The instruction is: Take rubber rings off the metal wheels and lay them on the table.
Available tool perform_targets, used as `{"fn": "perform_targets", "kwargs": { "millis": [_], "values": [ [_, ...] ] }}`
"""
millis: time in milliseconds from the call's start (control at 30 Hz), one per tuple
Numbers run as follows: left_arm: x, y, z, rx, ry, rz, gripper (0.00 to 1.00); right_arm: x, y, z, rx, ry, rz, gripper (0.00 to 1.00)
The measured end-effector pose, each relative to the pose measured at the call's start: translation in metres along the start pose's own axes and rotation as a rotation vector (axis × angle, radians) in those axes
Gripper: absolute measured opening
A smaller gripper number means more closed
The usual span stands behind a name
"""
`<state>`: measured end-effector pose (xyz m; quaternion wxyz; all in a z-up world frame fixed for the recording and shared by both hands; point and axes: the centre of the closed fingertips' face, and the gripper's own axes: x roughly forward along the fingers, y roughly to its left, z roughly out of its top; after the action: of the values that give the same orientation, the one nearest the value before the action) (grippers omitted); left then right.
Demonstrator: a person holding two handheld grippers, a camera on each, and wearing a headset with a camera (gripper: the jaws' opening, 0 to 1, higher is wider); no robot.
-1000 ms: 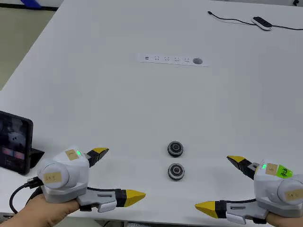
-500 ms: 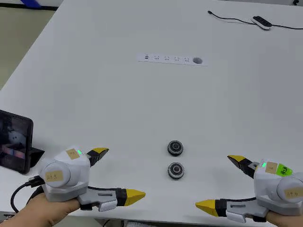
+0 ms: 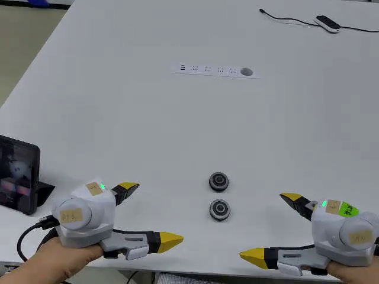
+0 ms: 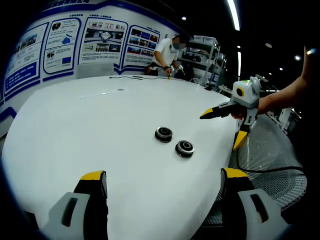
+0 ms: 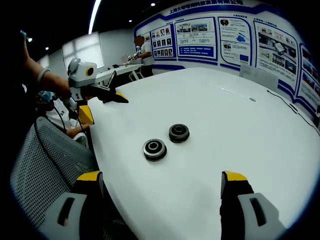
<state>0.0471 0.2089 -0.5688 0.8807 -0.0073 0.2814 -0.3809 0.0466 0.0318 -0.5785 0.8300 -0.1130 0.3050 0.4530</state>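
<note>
On the tabletop (image 3: 177, 130), by its near edge, near wheel (image 3: 219, 209) and far wheel (image 3: 218, 181) lie flat, rubber rings on, between left gripper (image 3: 151, 213) (9 o'clock) and right gripper (image 3: 269, 226) (3 o'clock), fingers spread, empty. Risk: an unbraced wheel skids off the edge.

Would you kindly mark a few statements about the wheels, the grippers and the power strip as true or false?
1. The far wheel and the near wheel lie on the table, touched by neither gripper. True.
2. The left gripper is shut on a wheel. False: it is open and holds nothing.
3. The right gripper is open. True.
4. The power strip lies nearer the person than the wheels. False: it lies beyond them, farther up the table.
</note>
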Motion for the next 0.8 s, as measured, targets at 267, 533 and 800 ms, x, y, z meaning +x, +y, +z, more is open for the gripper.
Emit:
{"fn": "perform_targets", "kwargs": {
  "millis": [267,533,800],
  "values": [
    [0.004,-0.004,0.0,0.013,0.01,-0.015,0.92,0.006,0.008,0.002,0.022,-0.005,0.014,0.99],
    [0.012,-0.01,0.004,0.037,0.025,-0.033,0.82,0.013,0.015,0.003,0.037,-0.011,0.027,0.99],
    [0.022,-0.015,0.01,0.067,0.036,-0.057,0.72,0.016,0.018,0.004,0.071,-0.023,0.031,0.99]
  ]
}}
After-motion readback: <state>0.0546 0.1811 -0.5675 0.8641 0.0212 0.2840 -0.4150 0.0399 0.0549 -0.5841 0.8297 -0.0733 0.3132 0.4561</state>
